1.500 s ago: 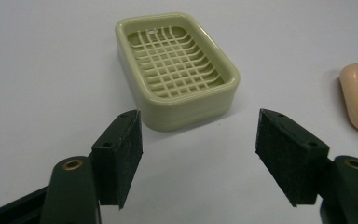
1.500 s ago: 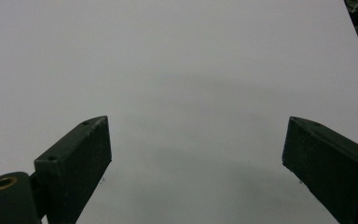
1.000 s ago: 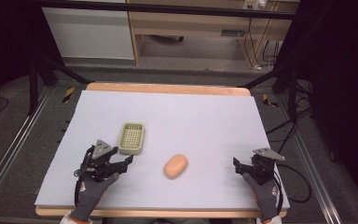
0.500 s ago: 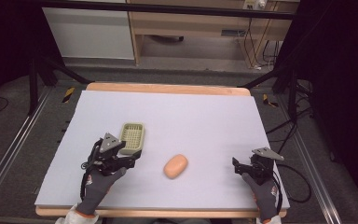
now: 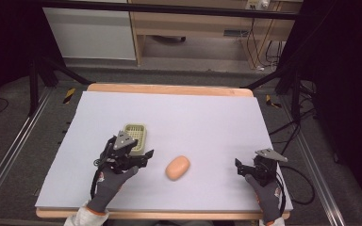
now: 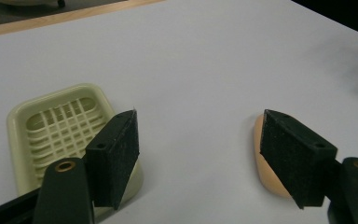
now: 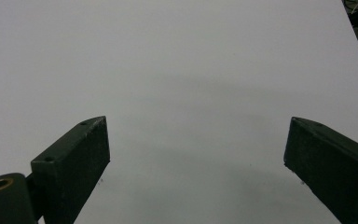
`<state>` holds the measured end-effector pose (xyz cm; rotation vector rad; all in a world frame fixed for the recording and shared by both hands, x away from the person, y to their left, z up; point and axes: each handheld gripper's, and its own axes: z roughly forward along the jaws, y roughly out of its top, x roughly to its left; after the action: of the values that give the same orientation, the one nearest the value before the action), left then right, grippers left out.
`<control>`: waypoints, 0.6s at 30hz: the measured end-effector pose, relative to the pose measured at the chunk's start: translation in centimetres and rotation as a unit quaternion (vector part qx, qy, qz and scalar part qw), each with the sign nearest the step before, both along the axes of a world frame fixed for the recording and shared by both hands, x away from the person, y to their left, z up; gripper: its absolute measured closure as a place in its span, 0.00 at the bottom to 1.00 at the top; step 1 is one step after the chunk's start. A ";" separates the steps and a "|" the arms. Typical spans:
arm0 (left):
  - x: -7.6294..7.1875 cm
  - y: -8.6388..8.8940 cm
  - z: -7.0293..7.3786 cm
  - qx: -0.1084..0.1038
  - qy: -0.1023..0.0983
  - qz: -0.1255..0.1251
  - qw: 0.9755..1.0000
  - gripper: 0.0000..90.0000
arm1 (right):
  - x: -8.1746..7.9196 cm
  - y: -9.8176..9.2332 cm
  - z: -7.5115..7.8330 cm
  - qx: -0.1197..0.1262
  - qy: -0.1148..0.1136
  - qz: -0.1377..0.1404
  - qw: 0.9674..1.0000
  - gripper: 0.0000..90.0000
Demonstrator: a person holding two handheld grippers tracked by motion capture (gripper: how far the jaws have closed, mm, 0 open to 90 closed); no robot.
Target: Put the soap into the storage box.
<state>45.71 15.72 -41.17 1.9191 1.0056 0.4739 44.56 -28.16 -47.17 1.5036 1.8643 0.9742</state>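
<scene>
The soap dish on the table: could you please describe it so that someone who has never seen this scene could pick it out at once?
Look at the white-covered table, toward the person's left side near the front. There, partly under the open left gripper, lies a pale green rectangular soap dish with a slotted grid floor. Its neighbour, the peach oval soap, is smooth and solid and sits apart to its right.

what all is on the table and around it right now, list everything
soap dish: 1, pale green with a grid floor, left of centre, empty
soap bar: 1, orange, near centre, right of the dish
table: 1, white top with wooden edge
cabinet: 1, light wood, beyond the table
left gripper: 1, black, jaws open, beside the dish
right gripper: 1, black, jaws open, near right edge
gloved hands: 2, grey, bottom
</scene>
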 end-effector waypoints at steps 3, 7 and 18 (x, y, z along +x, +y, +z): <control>0.1 -0.8 0.0 0.002 0.002 -0.008 1.000 0.30 | 0.0 0.0 0.0 0.001 -0.001 0.002 1.000 0.08; 0.3 -1.9 -0.3 0.008 0.008 -0.019 1.000 0.30 | -0.1 0.0 0.1 0.004 -0.001 0.002 1.000 0.08; 0.5 -3.9 -1.0 0.022 0.018 -0.038 0.999 0.29 | -0.1 0.1 0.1 0.003 -0.001 0.001 1.000 0.08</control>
<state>46.17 11.82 -42.15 2.0048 0.9476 0.4221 44.49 -28.09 -47.07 1.5050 1.8636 0.9820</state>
